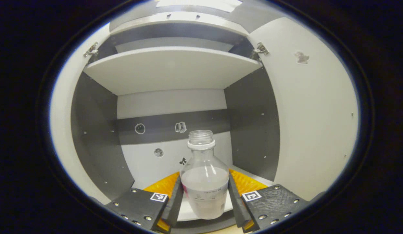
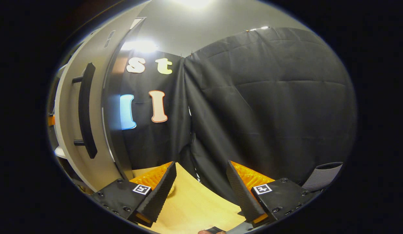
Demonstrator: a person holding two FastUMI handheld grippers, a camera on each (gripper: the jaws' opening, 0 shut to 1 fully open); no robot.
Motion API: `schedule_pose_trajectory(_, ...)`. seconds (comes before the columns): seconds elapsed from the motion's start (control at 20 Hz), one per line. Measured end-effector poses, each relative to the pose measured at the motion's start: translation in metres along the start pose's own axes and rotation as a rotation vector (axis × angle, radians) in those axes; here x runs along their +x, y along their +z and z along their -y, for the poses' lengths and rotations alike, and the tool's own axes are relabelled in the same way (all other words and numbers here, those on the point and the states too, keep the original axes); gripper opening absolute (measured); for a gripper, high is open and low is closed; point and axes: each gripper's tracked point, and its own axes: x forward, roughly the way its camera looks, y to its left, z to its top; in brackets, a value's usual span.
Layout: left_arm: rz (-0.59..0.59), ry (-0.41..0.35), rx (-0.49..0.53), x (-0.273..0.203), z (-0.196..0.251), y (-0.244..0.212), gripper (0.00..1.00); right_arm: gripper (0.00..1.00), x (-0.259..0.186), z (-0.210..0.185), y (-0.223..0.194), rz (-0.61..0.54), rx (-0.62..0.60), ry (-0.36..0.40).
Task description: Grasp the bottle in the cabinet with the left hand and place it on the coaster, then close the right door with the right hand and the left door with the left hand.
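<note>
We've got the left gripper [image 1: 204, 198] clamped on the bottle [image 1: 205, 182], both fingers pressing its sides, and it stands upright at the near edge of the cabinet's [image 1: 91, 130] lower compartment (no cap on it, cloudy liquid inside). Our right gripper [image 2: 201, 185] hangs spread wide and empty over the wooden table [image 2: 195, 208], with the right door [image 2: 71, 130] open at far left.

Your left gripper view is evenly lit and sharp at centre; the cabinet [image 1: 175, 107] walls bow strongly at the fisheye edges. In your right gripper view, ceiling lights [image 2: 141, 46] flare white up top, the cloth wall [image 2: 269, 107] stays dim, and the rim softens.
</note>
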Motion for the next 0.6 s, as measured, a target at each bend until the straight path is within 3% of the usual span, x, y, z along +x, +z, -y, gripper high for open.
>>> schedule_pose_trajectory(0.35, 0.034, 0.045, -0.079, -0.068, 0.005, -0.041, 0.68, 0.96, -0.013, -0.013, 0.021, 0.028, 0.032, 0.087)
schedule_pose_trajectory(0.6, 0.018, 0.022, -0.149, -0.114, 0.02, -0.091, 0.68, 0.96, -0.026, -0.019, 0.033, 0.053, -0.007, 0.12)
